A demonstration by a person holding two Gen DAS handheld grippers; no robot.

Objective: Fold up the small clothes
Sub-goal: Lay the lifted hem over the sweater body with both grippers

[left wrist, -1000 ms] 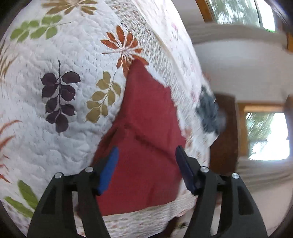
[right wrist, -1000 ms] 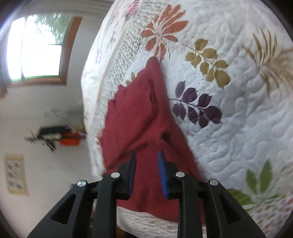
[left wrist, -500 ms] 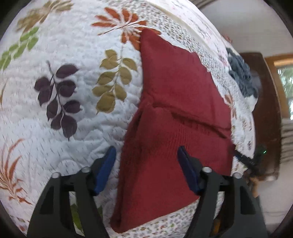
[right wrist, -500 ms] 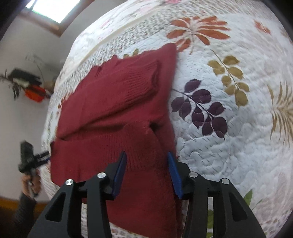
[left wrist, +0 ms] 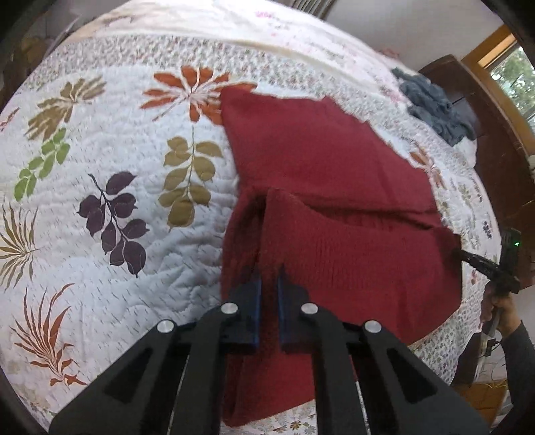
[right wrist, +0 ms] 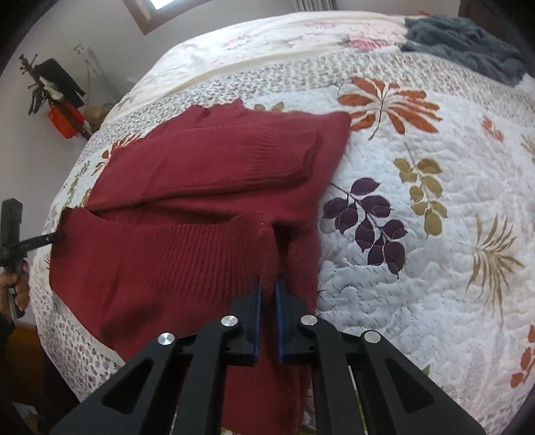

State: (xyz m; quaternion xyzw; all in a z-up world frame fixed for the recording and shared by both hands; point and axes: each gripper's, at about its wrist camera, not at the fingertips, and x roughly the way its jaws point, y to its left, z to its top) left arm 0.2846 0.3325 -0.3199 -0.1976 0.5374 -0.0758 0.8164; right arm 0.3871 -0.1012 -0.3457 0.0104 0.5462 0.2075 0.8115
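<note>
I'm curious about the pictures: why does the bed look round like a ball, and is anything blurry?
Both wrist views use fisheye lenses, so the quilt bulges and its edges curve. Left view: the red sweater is a little smeared near the gripper. Right view: sharper, but the window glares white.

1. My right gripper [right wrist: 267, 294] is pinched on a raised corner of the red sweater [right wrist: 187, 187].
2. My left gripper [right wrist: 57, 237] grips the opposite corner.
3. The sweater lies on the leaf-patterned quilt [right wrist: 434, 254]; a grey garment [right wrist: 468, 43] sits far back.
</note>
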